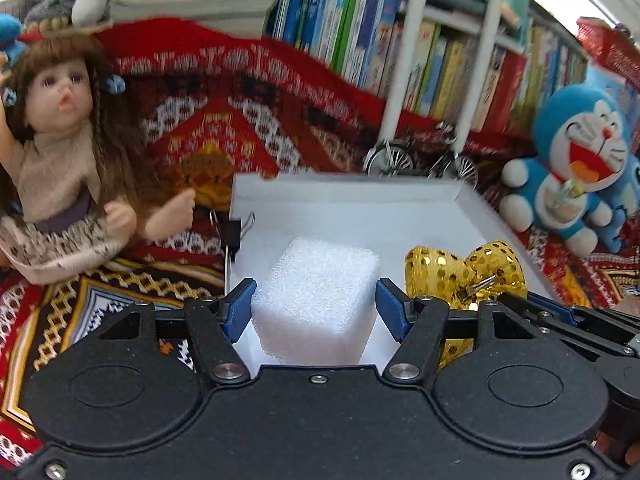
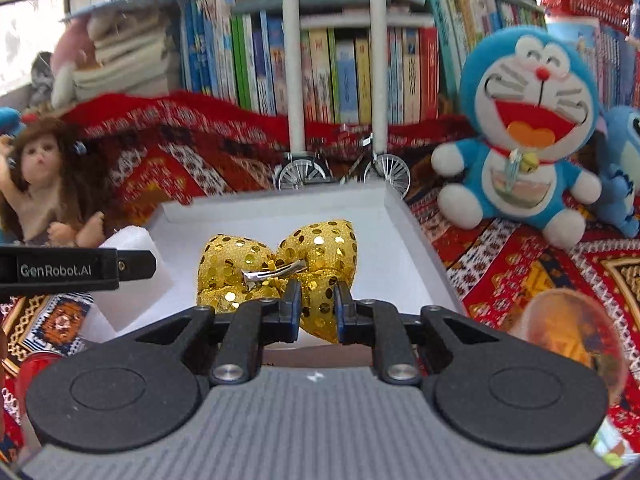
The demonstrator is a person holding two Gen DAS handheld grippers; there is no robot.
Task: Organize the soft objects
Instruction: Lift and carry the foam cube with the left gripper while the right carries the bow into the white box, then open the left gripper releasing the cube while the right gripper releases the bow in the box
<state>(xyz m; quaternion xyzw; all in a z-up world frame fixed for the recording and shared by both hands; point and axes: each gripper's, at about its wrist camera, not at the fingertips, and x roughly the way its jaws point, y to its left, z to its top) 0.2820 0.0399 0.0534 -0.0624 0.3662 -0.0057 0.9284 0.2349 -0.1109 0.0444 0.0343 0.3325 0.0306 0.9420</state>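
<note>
From the left wrist, the left tongs (image 1: 316,304) gripped a white foam block (image 1: 316,296) over the white box (image 1: 360,204), with the gold sequined bow (image 1: 468,276) just to their right. From the right wrist, the right tongs (image 2: 318,308) pinched that bow narrowly above the box, the foam block off to their left.

Your left gripper (image 1: 316,308) hides the foam block's (image 1: 316,280) base. Your right gripper (image 2: 318,312) covers the gold sequin bow's (image 2: 280,256) lower lobe. The doll (image 1: 64,152) is blurred and cut off at the left edge. Book spines (image 1: 360,40) are too blurred to read. The blue plush (image 2: 620,168) is cropped at the right.
</note>
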